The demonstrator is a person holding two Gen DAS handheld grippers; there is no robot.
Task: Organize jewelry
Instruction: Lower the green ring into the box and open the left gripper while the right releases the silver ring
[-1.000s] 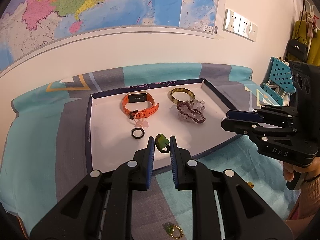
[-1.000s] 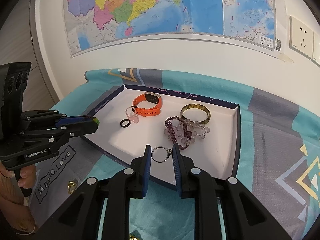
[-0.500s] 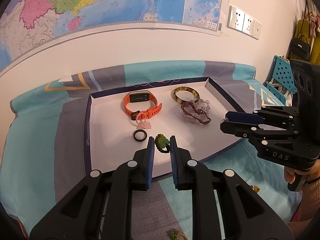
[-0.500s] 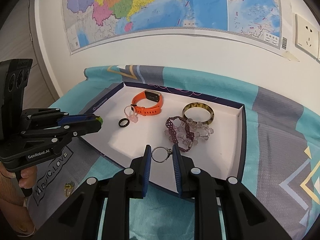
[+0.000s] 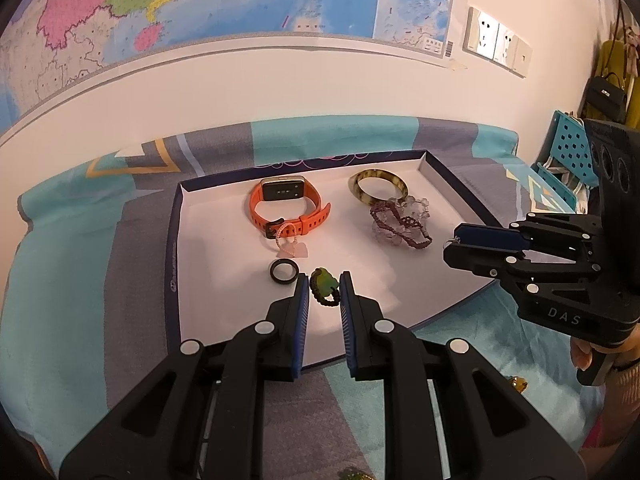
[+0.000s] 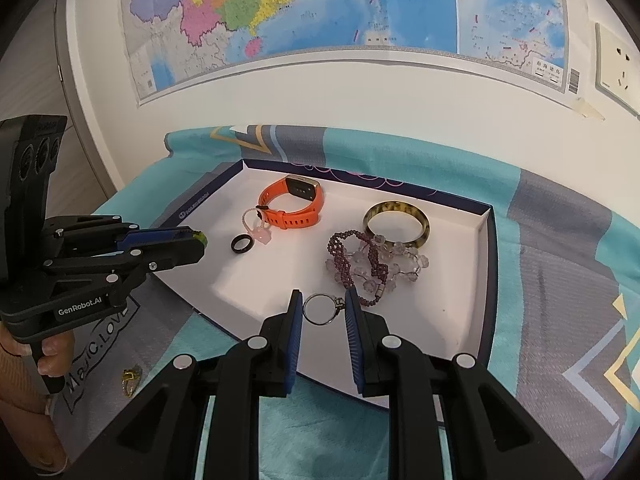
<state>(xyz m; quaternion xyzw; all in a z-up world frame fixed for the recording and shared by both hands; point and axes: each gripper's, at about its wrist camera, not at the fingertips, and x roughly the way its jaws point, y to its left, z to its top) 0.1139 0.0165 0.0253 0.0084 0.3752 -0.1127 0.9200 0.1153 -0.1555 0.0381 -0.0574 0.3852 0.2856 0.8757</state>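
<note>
Carrying pieces over the white tray [image 5: 208, 280]: left gripper [image 5: 324, 292] pinches a green beaded ring [image 5: 323, 286], right gripper [image 6: 321, 310] pinches a thin silver ring [image 6: 319, 309]. Next likely: lower, release inside.

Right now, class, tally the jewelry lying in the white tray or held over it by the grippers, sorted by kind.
Watches: 1, the orange watch
Bangles: 1, the mottled bangle
Beaded bracelets: 2, purple and clear, tangled together
Rings: 4, black ring, pink ring, green ring, silver ring
Total: 8
</note>
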